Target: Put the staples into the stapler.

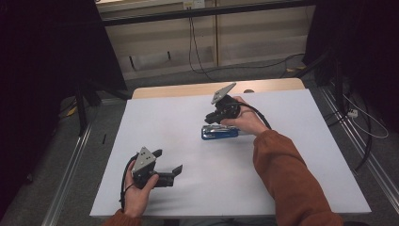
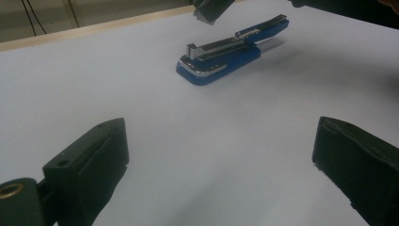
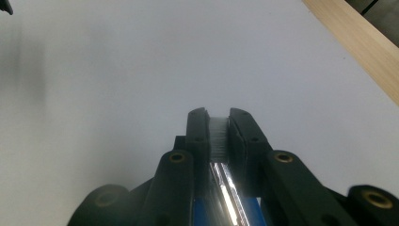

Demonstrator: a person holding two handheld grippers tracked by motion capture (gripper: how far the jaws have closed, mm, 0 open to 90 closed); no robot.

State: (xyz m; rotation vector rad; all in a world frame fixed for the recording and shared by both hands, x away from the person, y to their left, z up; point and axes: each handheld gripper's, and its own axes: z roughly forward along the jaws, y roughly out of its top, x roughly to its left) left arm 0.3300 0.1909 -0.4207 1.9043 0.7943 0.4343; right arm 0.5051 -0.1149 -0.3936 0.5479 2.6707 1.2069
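A blue stapler (image 1: 219, 132) lies on the white table (image 1: 188, 188) with its top arm swung up, and the metal rail (image 2: 214, 47) is bared. My right gripper (image 1: 210, 117) hovers just above its front end, held by a hand in an orange sleeve. In the right gripper view, my right gripper (image 3: 217, 117) is shut on a small pale, silvery strip (image 3: 217, 136) that looks like staples, and the shiny rail and blue body show below. My left gripper (image 1: 168, 160) rests low near the front left, open, with nothing between its jaws. In the left gripper view it (image 2: 221, 155) faces the stapler (image 2: 221, 59).
A wooden table edge (image 1: 188, 88) runs along the far side of the white surface. Cables and dark stands (image 1: 82, 103) sit on the floor beyond and to both sides. Bare white surface stretches between my two grippers.
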